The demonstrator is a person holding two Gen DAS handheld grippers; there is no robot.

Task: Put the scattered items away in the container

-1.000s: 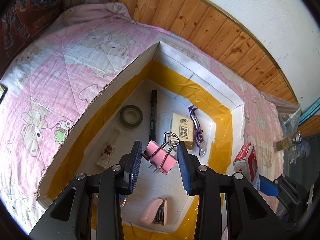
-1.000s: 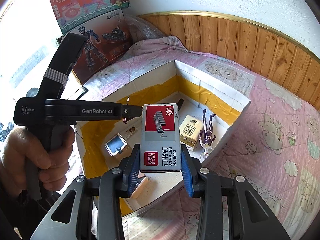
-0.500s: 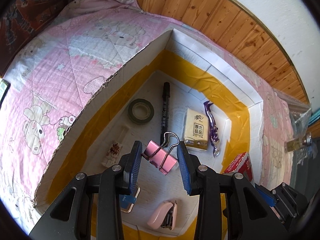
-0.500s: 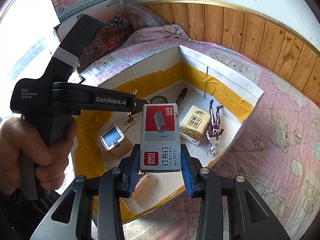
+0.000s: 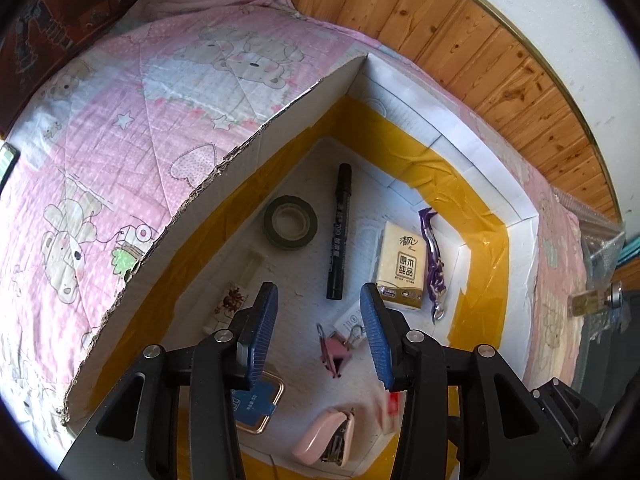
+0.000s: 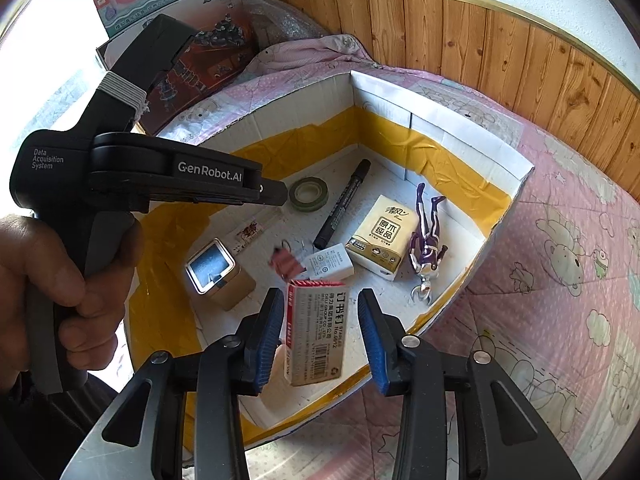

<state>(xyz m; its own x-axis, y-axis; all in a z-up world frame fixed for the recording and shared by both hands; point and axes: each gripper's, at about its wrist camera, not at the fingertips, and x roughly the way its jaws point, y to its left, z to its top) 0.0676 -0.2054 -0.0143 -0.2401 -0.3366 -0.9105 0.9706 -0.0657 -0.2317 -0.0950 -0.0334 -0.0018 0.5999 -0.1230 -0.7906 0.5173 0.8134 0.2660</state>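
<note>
Both grippers sit over the cardboard box [image 5: 256,148], the one lined with yellow tape, on the pink bear quilt [image 5: 120,128]. Left gripper [image 5: 318,334]: jaws opening, nothing pinched; the pink binder clip [image 5: 334,350] is between and below the blue pads, clear of both, over the white box floor. I can't tell from either view whether it is resting on the floor. Right gripper [image 6: 320,336]: jaws also opening; the staple box [image 6: 316,332] is between the pads, tilted, barcode side facing the camera, with a visible gap to the right pad and very close to the left pad; I can't tell if that side still touches. In the left wrist view the staple box is only a red-white blur [image 5: 386,404] beside the right finger. Already in the box: green tape roll [image 5: 290,222], black marker [image 5: 338,232], tissue pack [image 5: 402,264], purple figure keychain [image 5: 434,264], pink stapler [image 5: 326,438], blue-lidded gold tin [image 6: 218,272], a white eraser [image 6: 330,260] just beside the tissue pack, and a small clear tube with a printed label [image 5: 236,292] near the left wall. The person's hand [image 6: 44,300] grips the left gripper's handle in the right wrist view.
</note>
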